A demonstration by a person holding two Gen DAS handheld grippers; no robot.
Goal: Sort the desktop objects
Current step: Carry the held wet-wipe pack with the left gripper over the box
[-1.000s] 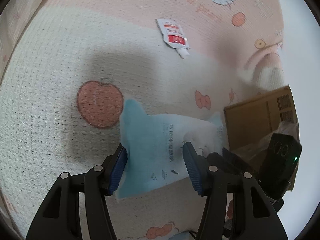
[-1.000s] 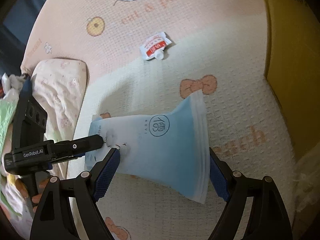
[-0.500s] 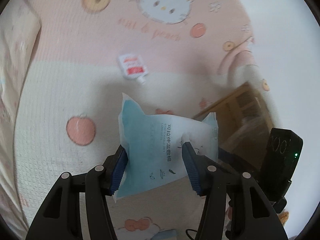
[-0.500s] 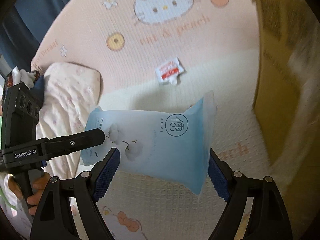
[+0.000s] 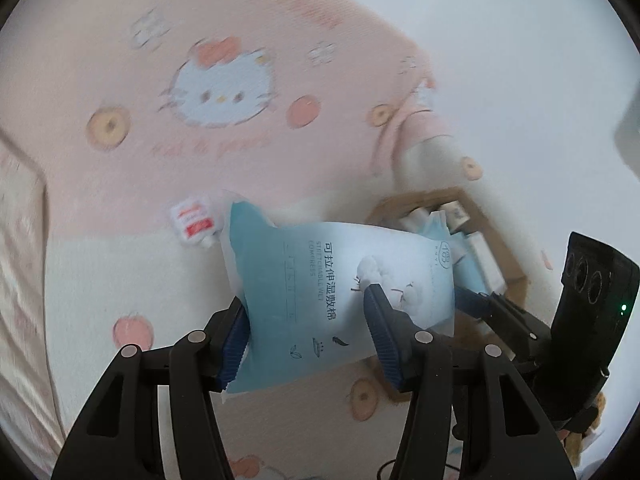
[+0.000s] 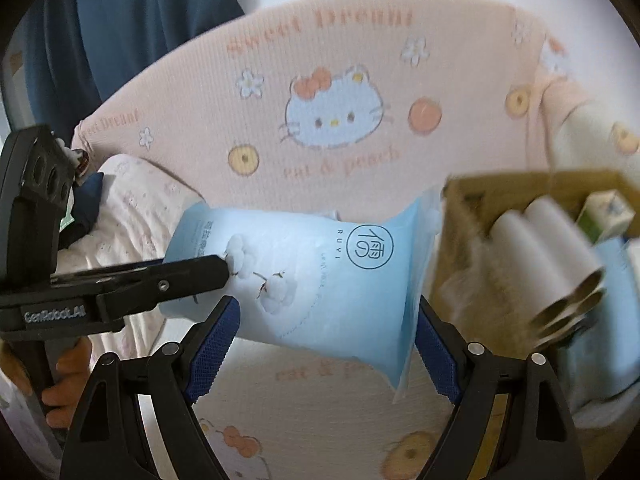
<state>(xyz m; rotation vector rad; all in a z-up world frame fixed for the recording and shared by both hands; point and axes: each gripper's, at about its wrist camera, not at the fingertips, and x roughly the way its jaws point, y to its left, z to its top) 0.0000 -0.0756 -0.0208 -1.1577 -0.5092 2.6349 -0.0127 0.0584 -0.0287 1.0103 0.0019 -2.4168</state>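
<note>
Left tool [image 5: 306, 320] | clamped on blue pouch [image 5: 340, 276] | right tool [image 6: 326, 336] | likewise

The blue pouch [image 5: 336, 292] between the fingers hides part of the red-and-white sachet [image 5: 191, 224]; beyond the right fingertip, the cardboard box's [image 6: 472, 208] contents blur.

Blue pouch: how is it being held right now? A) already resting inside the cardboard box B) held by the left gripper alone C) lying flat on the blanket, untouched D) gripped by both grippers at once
D: the blue pouch sits between the right gripper fingers while the left gripper clamps its other end, above the blanket.
</note>
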